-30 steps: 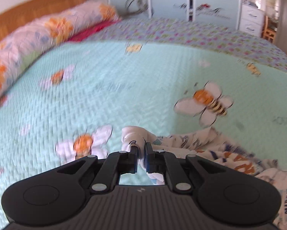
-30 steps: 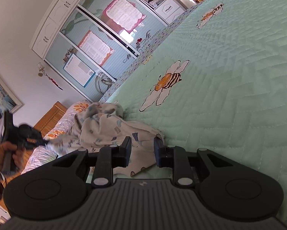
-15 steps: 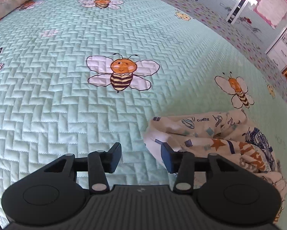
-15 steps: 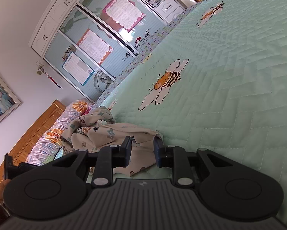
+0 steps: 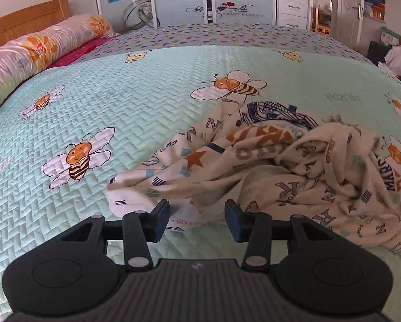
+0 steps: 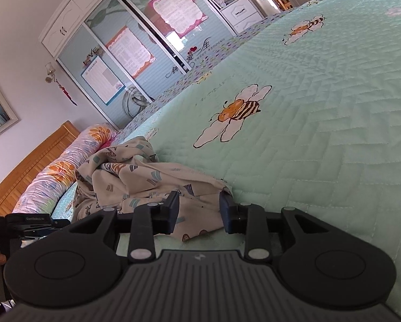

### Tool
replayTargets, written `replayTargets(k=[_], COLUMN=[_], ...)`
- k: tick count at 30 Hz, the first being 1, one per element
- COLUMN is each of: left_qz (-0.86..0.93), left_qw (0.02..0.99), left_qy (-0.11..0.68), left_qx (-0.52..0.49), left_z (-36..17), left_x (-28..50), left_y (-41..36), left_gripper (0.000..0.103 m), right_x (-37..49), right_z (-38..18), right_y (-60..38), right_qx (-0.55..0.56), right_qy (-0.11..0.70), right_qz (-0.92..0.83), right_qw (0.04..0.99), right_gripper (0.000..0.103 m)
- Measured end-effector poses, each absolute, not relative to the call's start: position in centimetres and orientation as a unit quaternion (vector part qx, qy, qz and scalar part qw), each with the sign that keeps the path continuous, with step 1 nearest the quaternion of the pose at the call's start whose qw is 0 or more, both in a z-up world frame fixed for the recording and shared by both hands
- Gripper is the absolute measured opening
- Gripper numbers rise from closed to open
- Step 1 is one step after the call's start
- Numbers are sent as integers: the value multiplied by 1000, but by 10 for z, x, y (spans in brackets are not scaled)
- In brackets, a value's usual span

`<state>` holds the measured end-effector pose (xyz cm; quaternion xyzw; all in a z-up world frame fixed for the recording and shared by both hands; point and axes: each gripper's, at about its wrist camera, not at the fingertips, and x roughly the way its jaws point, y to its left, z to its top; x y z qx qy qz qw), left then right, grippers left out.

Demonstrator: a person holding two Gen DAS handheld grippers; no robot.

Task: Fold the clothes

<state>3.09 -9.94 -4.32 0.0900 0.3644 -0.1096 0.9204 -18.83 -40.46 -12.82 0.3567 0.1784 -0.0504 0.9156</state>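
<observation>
Risking a bunched grab, I held my left claw (image 5: 197,221) apart over the near hem of the crumpled cream letter-printed cotton garment (image 5: 267,166); my right claw (image 6: 199,212) was opening around its other corner. Bare mint quilted bee-print bedspread (image 5: 133,102) lay ahead and left.

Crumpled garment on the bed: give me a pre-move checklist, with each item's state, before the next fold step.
1. Garment spread flat: not ok, bunched in a heap.
2. Left gripper free of cloth: ok, jaws apart, edge just ahead.
3. Right gripper released: jaws opening, cloth between them; pad contact cannot tell.
4. Quilt beside the heap free for spreading: ok.
5. Collar or sleeves located: cannot tell.
</observation>
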Motion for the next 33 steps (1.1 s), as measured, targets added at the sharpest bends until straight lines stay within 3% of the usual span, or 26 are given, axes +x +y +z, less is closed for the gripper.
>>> replayTargets(k=[4,7,10,14,22,23,24,26,33], left_qz=[-110,-132,-168,-191,-162,-164,-167,-173,-171], left_qw=[917,912,913,914,917,916,914,909,923], left_qy=[370,382,370,355,358,357,361,370,342], left_qx=[102,73,29,40,76,82,86,85,-49], left_z=[-57,-59,-50,-48,-63,-63,-63,-62,-17], left_x=[37,39,30,19,40,44,48,54,40], left_y=[-93,-81,-71,-71,-76,-79,-82,-85,-49], left_gripper=[48,39,41,50,49,47,31,9,7], right_x=[-188,-189,-190,-190,-190,-190,-190,-190,-190], right_z=[-129,-129,-130,-130,-131,-132,-132,-132,-133], right_y=[-404,-405,-405,-405,-407,-407,-407,-408,-409], right_qx=[357,362,365,366,373,373,374,376,380], right_qy=[178,176,175,174,172,171,171,171,168], right_qz=[-50,-47,-46,-45,-41,-41,-40,-39,-37], right_qw=[916,914,913,913,911,911,911,910,909], right_gripper=[34,34,34,34,34,34,34,34,34])
